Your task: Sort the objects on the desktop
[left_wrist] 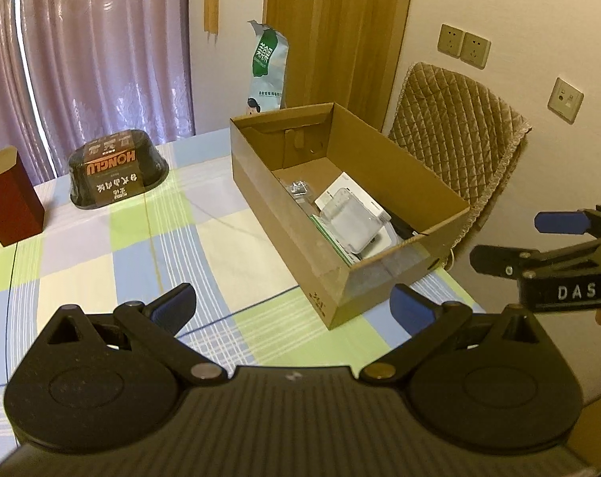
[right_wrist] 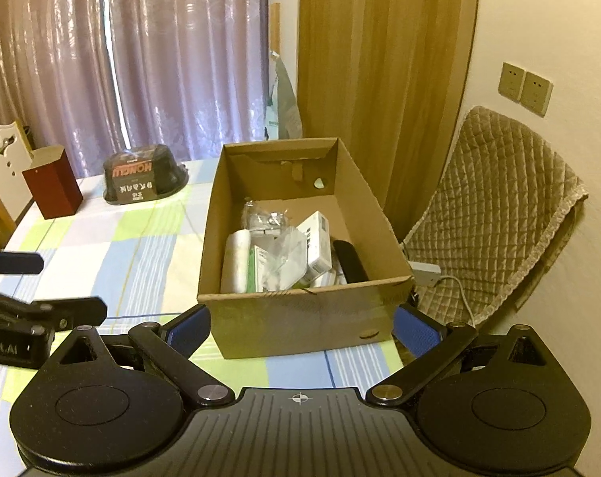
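An open cardboard box [left_wrist: 292, 234] [right_wrist: 300, 318] stands on the checked tablecloth and holds several small items: clear plastic packs [right_wrist: 280, 258], white cartons [right_wrist: 318, 238], a white roll [right_wrist: 237, 262] and a black case [right_wrist: 350, 260]. My left gripper [left_wrist: 292, 308] is open and empty, hovering short of the box's near left corner. My right gripper [right_wrist: 300, 330] is open and empty too, its fingers spread either side of the box's front wall. Each gripper shows at the edge of the other's view, the right gripper [left_wrist: 515, 242] and the left gripper [right_wrist: 58, 290].
A black bowl pack marked HONGLU [left_wrist: 117, 169] [right_wrist: 145, 179] and a dark red box [left_wrist: 8, 196] [right_wrist: 54, 181] stand at the table's far left. A green and white bag [left_wrist: 268, 67] leans behind the cardboard box. A quilted chair [right_wrist: 495, 214] sits right of the table.
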A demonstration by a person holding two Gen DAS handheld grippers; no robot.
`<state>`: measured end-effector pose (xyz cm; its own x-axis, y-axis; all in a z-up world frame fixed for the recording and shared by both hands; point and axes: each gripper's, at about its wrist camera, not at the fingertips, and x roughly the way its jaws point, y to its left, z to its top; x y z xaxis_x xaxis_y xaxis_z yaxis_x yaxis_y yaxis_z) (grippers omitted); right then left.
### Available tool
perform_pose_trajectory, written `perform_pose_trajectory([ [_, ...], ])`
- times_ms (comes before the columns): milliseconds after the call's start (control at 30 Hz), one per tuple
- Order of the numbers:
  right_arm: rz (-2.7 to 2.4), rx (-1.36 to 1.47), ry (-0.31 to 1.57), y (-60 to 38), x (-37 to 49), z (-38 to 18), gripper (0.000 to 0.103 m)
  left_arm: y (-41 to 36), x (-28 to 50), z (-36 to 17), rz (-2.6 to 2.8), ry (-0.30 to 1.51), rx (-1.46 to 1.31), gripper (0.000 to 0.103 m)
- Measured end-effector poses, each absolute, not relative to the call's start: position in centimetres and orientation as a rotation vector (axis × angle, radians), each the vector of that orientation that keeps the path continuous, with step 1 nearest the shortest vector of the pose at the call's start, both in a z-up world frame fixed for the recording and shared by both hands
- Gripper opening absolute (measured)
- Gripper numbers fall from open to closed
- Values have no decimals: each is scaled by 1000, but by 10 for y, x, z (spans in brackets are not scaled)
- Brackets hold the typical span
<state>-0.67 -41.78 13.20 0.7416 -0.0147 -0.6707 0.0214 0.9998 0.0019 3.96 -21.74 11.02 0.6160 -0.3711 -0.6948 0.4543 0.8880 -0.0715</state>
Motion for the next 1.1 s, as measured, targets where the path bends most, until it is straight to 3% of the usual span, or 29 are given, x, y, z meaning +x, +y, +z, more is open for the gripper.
perform_pose_trajectory([
  [1100, 147, 23, 826, -492, -33, 142, 101, -283, -19, 121, -201, 815, 23, 102],
])
